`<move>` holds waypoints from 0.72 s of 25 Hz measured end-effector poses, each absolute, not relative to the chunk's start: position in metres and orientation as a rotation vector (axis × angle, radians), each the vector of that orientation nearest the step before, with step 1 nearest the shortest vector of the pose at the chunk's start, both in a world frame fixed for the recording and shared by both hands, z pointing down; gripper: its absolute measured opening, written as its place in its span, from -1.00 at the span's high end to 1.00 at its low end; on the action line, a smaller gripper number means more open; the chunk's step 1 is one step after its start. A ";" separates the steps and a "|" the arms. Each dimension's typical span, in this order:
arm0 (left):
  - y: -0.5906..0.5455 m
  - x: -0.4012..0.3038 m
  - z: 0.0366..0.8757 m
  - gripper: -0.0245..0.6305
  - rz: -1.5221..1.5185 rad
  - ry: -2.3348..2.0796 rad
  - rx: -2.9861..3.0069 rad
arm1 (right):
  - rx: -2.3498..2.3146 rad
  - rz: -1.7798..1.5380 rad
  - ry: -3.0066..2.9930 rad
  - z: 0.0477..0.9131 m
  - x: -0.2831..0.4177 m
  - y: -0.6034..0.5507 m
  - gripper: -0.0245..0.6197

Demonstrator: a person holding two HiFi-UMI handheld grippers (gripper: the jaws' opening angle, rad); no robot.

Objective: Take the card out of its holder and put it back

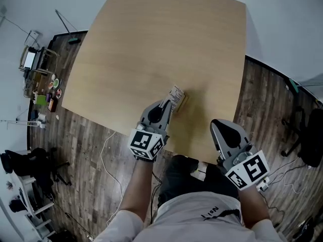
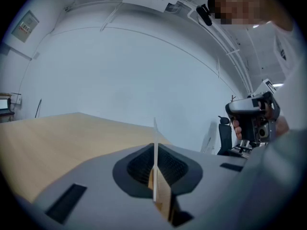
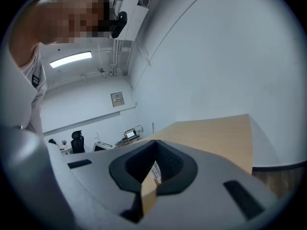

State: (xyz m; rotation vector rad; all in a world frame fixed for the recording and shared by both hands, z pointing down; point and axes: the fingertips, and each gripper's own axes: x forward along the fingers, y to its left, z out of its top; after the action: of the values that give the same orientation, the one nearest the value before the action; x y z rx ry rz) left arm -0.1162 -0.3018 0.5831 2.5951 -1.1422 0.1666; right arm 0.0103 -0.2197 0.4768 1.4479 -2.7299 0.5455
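A white printed card (image 1: 176, 93) stands upright near the table's front middle, against a small wooden holder (image 1: 183, 101). My left gripper (image 1: 168, 105) reaches it from the near side and is shut on the card. In the left gripper view the card (image 2: 154, 147) shows edge-on as a thin white line pinched between the dark pads, with the wooden holder (image 2: 164, 200) just below it. I cannot tell whether the card's lower edge sits in the slot. My right gripper (image 1: 216, 124) hovers over the table's front right edge, shut and empty. Its view shows the card (image 3: 156, 169) far off.
The light wooden table (image 1: 151, 44) stretches away beyond the holder. Around it lies dark plank floor with a white cable (image 1: 106, 150), a cluttered rack (image 1: 38, 72) at the left and a black office chair (image 1: 308, 135) at the right. The person's lap is below the table's edge.
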 end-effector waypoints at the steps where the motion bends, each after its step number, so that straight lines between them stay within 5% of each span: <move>1: -0.302 -0.116 0.583 0.85 0.162 -1.140 2.596 | 1.452 0.547 -2.725 0.478 0.011 -0.219 0.88; 18: -0.299 -0.115 0.585 0.85 0.231 -1.190 2.595 | 1.472 0.566 -2.701 0.481 0.012 -0.217 0.88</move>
State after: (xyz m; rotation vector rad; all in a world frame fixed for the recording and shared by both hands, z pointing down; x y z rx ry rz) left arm -0.1146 -0.2994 0.5853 2.5954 -1.1900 0.2307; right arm 0.0118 -0.2174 0.4807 1.4724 -2.7009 0.5662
